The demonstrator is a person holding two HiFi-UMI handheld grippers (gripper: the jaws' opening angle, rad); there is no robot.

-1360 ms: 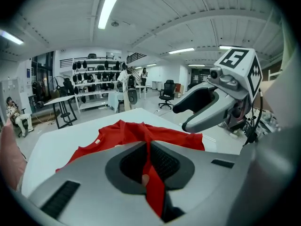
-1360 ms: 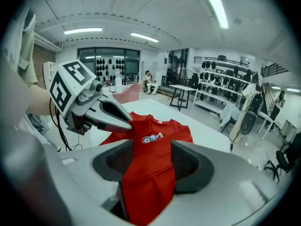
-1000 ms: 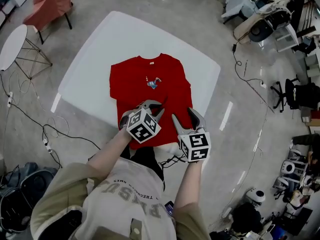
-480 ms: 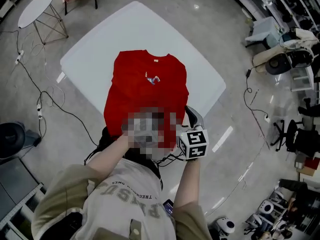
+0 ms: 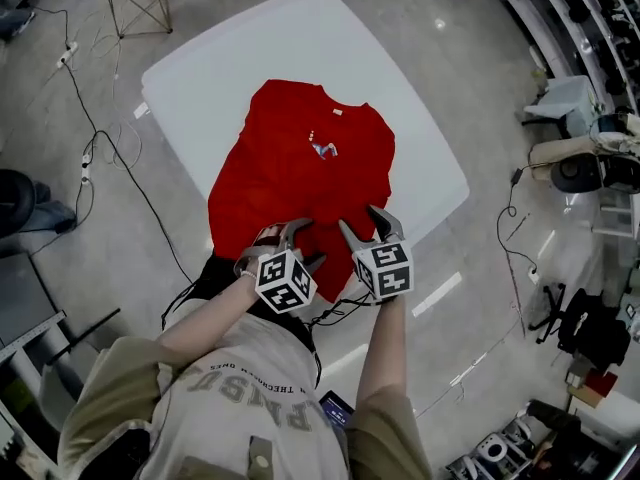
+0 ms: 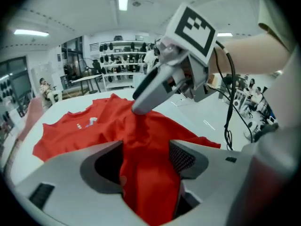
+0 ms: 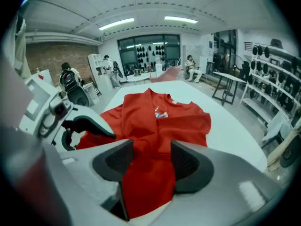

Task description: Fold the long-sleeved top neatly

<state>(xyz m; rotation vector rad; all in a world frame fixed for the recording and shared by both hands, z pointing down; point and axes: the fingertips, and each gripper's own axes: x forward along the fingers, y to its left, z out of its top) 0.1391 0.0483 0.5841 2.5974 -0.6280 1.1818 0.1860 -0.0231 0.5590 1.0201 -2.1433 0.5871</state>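
Red top [image 5: 300,168] spread on white counter [image 5: 230,58], centre frame. Left gripper [image 5: 303,246]: jaws just opened, hem fabric loose between. Right gripper [image 5: 362,220]: half-open over hem, gripping nothing. Likely meaning: hem grasp pending for next fold.

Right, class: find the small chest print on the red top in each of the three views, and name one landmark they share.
Head view: chest print above centre, high on the red top.
Left gripper view: left of centre, beyond the fingers.
Right gripper view: near centre, just above the fingers.
Shared landmark: the white table.
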